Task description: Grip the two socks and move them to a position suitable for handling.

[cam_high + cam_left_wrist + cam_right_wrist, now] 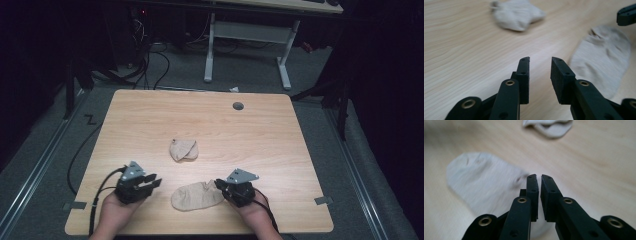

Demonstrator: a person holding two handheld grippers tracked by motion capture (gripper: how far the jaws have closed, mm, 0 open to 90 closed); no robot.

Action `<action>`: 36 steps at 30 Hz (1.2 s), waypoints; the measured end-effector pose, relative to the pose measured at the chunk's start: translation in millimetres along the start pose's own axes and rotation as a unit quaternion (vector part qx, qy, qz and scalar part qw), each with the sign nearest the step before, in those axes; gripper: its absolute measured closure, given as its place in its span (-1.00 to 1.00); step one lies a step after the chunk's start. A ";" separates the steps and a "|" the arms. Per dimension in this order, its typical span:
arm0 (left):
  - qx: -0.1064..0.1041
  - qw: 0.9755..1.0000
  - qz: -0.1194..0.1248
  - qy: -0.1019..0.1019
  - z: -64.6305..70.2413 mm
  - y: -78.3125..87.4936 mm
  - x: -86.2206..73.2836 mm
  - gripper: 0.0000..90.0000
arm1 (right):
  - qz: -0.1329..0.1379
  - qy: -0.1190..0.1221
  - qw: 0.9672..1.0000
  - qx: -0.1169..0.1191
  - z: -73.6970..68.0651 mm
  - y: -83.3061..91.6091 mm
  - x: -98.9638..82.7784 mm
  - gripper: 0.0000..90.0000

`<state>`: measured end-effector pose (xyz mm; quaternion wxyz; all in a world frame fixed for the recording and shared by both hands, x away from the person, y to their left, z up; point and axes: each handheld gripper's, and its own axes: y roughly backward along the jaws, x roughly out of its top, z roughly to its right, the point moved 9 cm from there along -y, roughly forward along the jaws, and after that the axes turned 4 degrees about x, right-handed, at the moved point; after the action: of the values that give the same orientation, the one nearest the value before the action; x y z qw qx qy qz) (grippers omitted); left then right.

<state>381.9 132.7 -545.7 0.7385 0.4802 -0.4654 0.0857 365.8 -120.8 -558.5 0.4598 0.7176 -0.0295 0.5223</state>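
Two beige socks lie on the wooden table (150, 115). A bunched sock (183, 149) (516, 15) (550, 127) sits near the middle. A flat sock (196, 196) (604, 62) (484, 182) lies near the front edge, between my two grippers. My left gripper (156, 183) (540, 60) is to its left, open over bare wood with nothing between its jaws. My right gripper (218, 184) (538, 176) is at the flat sock's right end, its jaws shut down to a thin slit above the cloth. I cannot tell whether any cloth is pinched. One jaw of the right gripper (626, 15) appears in the left gripper view.
A round cable hole (238, 106) is set in the table near its far edge. Beyond the table stands a white-legged desk (210, 50), with cables (155, 65) on the grey floor. Dark surroundings close in on both sides.
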 end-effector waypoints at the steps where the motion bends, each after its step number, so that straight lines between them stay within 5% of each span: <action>1: 0.005 1.000 0.006 0.014 -8.2 1.9 -0.2 0.53 | 0.003 0.002 1.000 -0.004 3.0 -3.7 8.3 0.89; 4: 0.012 0.999 0.012 0.035 -18.5 3.6 -0.6 0.53 | 0.000 0.010 1.000 -0.013 10.2 -16.0 25.0 0.89; 5: 0.014 0.999 0.015 0.038 -21.6 3.3 -0.4 0.52 | -0.006 0.006 1.000 -0.015 17.9 -33.0 41.9 0.89; 9: 0.015 1.000 0.011 0.022 -19.2 1.3 -1.3 0.51 | -0.017 0.001 1.000 -0.015 27.7 -62.1 65.5 0.92; 11: 0.013 1.000 0.009 0.015 -16.8 0.8 -2.5 0.51 | -0.036 -0.001 0.999 -0.017 36.1 -91.2 81.5 0.97; 15: 0.010 1.000 0.013 0.016 -17.1 4.1 -3.0 0.51 | -0.070 -0.005 0.997 -0.018 44.5 -120.9 84.3 0.99; 19: 0.008 1.000 0.016 0.019 -17.8 6.7 -3.4 0.51 | -0.102 0.008 0.994 -0.022 44.7 -132.8 71.2 0.99; 24: 0.007 1.000 0.011 0.015 -16.3 4.3 -3.8 0.51 | -0.102 -0.001 0.995 -0.019 43.1 -120.4 61.6 0.99; 29: 0.008 1.000 0.002 0.003 -10.5 -1.0 -4.4 0.51 | -0.101 -0.006 0.994 -0.044 51.0 -84.8 34.2 0.99; 36: 0.002 1.000 -0.008 -0.010 -0.5 -10.3 -5.2 0.49 | -0.066 -0.073 0.993 -0.061 80.4 -32.7 -7.9 0.98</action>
<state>385.3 129.3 -556.2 0.7333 0.4864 -0.4690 0.0760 437.4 -161.0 -587.8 0.5330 0.7246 -0.0475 0.4343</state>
